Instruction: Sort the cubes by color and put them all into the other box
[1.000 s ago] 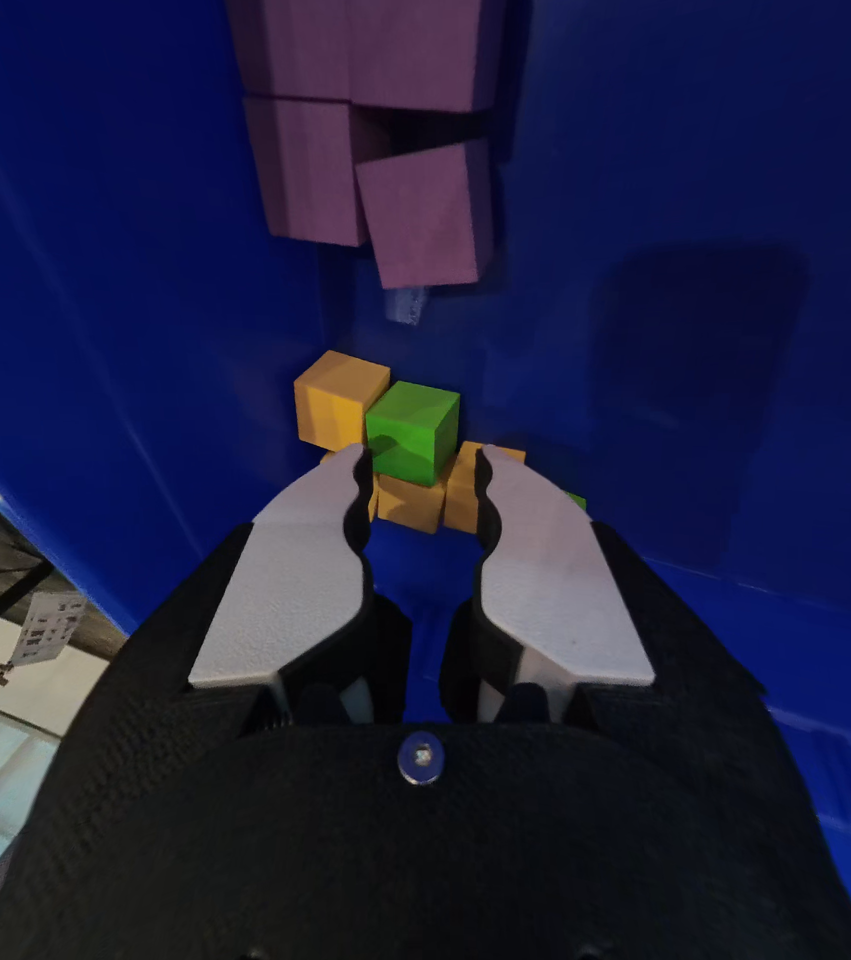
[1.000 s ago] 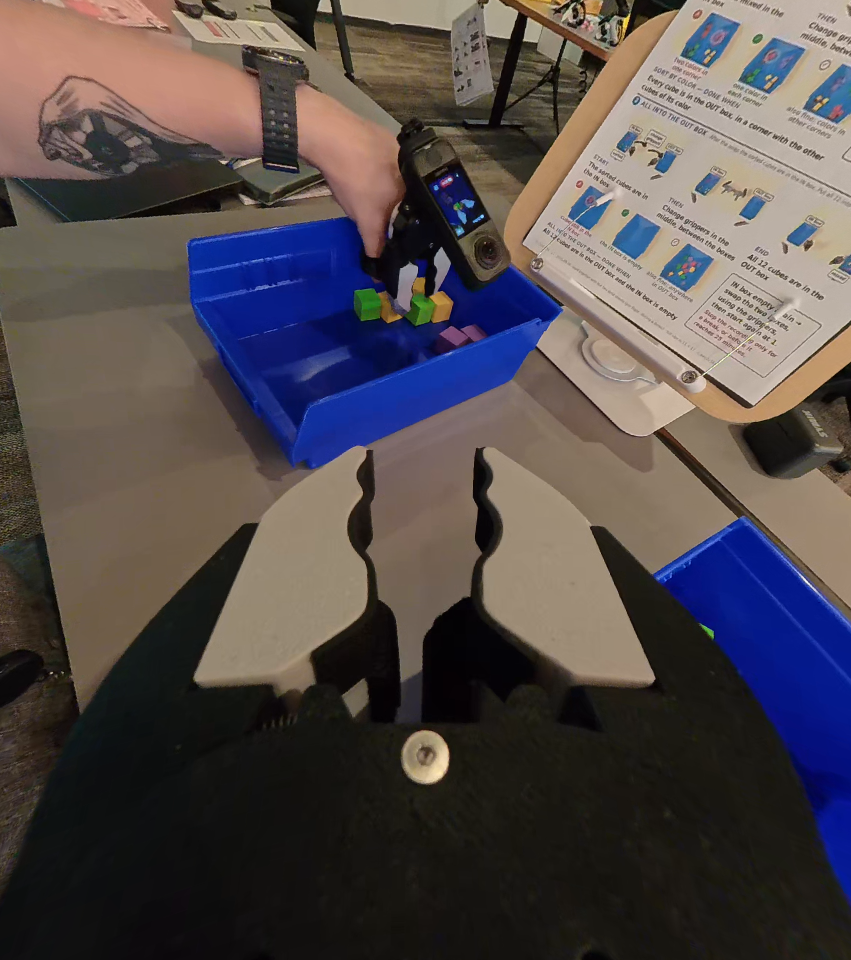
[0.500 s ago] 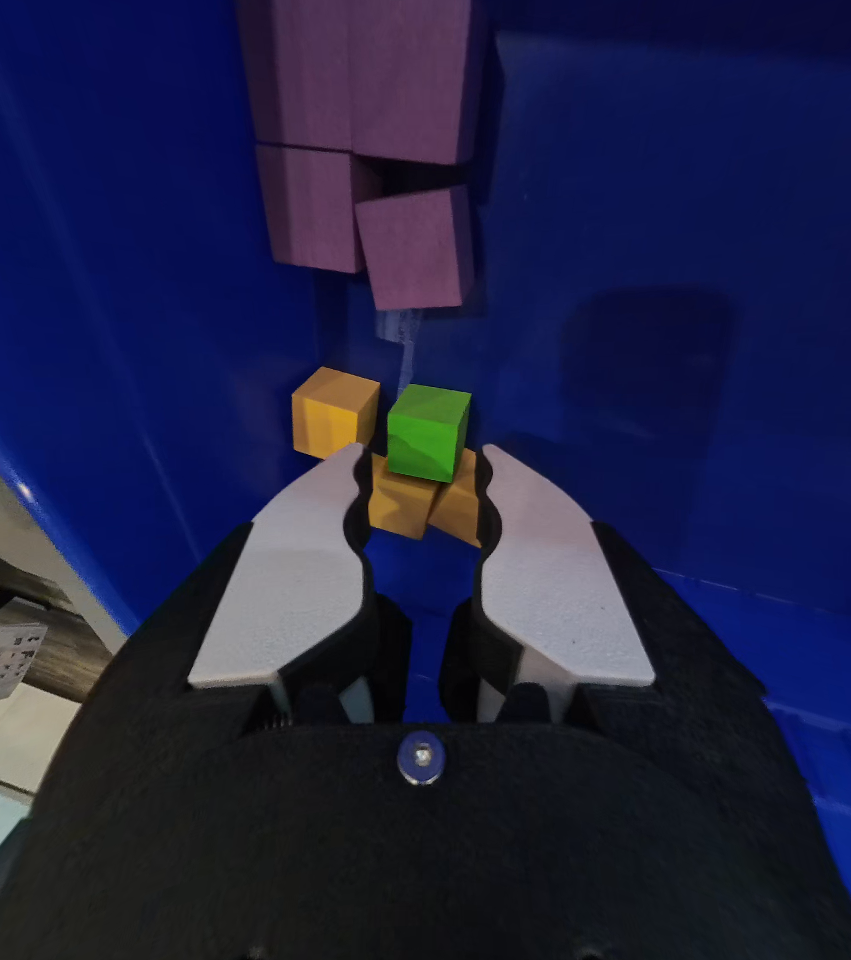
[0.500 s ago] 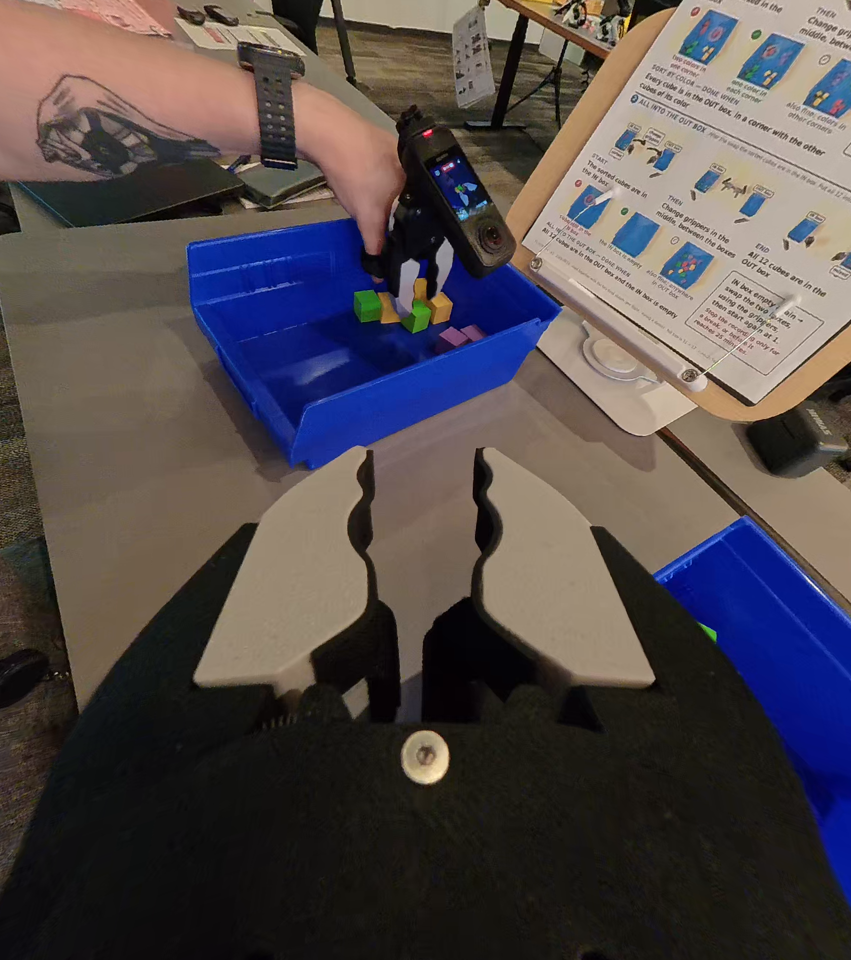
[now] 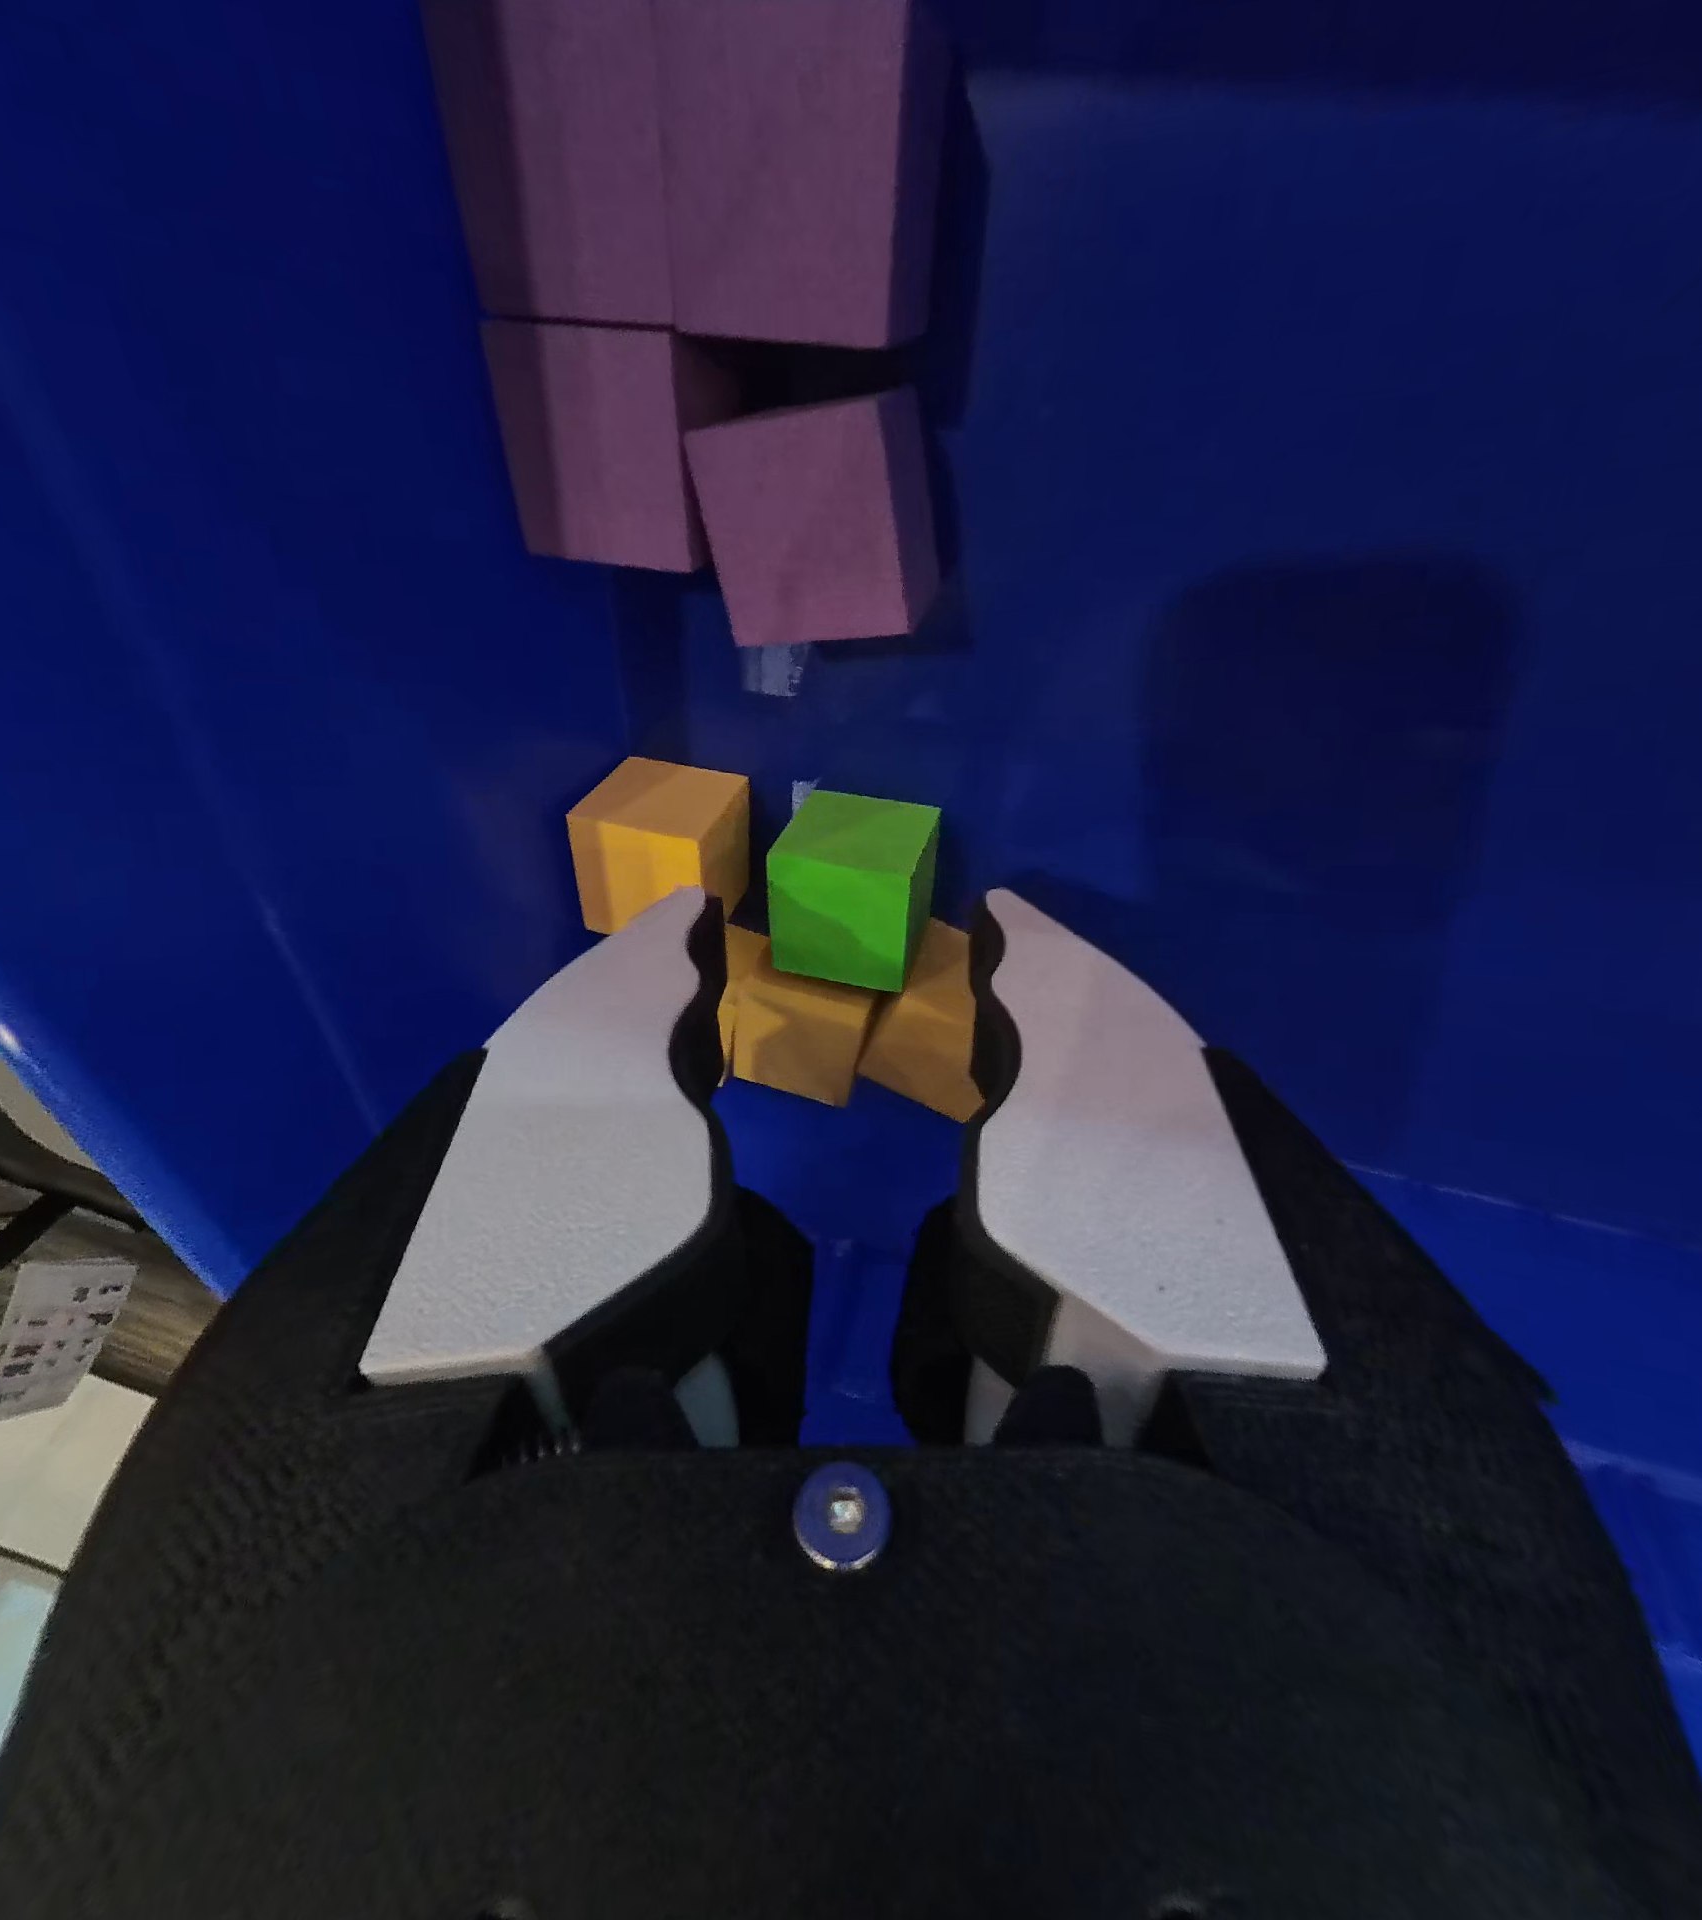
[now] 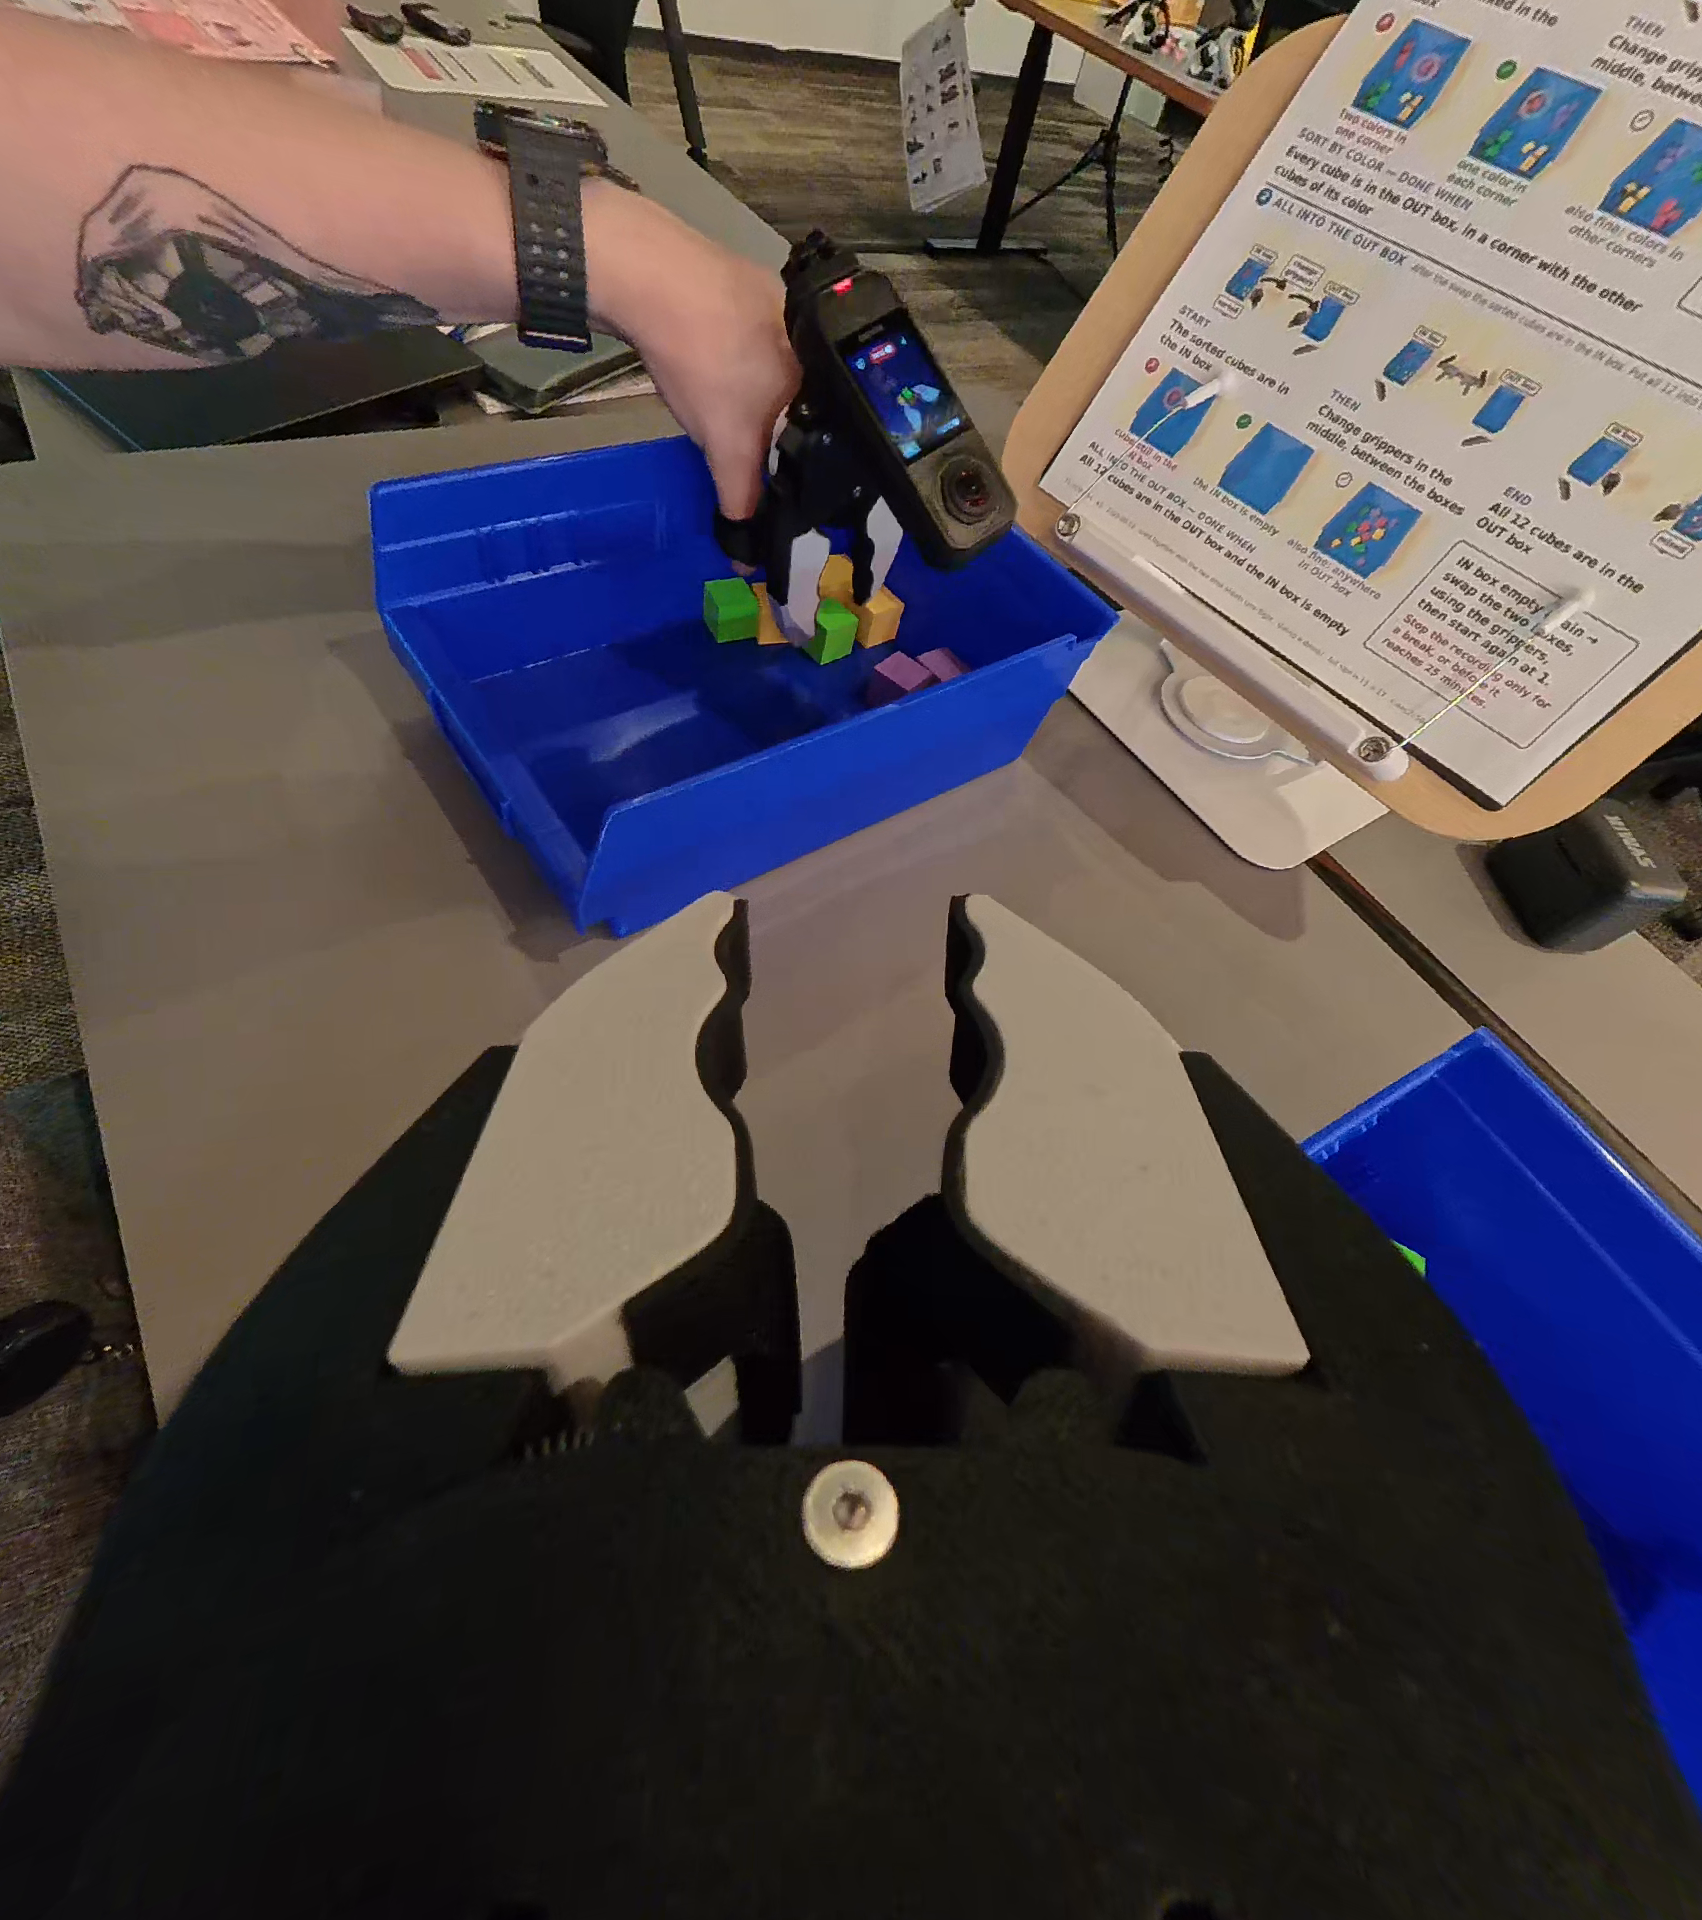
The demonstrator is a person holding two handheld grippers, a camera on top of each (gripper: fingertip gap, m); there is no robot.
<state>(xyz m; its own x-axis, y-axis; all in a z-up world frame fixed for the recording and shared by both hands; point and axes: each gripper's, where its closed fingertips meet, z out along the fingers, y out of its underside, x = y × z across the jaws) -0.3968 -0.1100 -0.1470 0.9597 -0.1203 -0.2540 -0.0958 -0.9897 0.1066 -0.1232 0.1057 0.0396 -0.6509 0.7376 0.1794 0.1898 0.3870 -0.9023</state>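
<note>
Reaching down into the far blue bin, left gripper with fingers spread and nothing clamped; tips straddling a cluster of orange cubes on the bin floor, with a green cube perched on top of that cluster, just beyond the fingertips; cannot tell whether either finger touches the orange cubes; another orange cube just left of the green one, against the bin wall; purple cubes bunched farther along the same bin wall, well apart from the orange cluster; seen from the right wrist view, a second green cube beside the orange pile, on the side away from the purple ones; a person's hand gripping the left gripper over the bin, wristwatch on the wrist.

Hovering over the grey table, near side of the far blue bin, right gripper with fingers parted and empty; a second blue bin to its right, apart from the far bin; an instruction board propped on a stand just right of the far blue bin.
</note>
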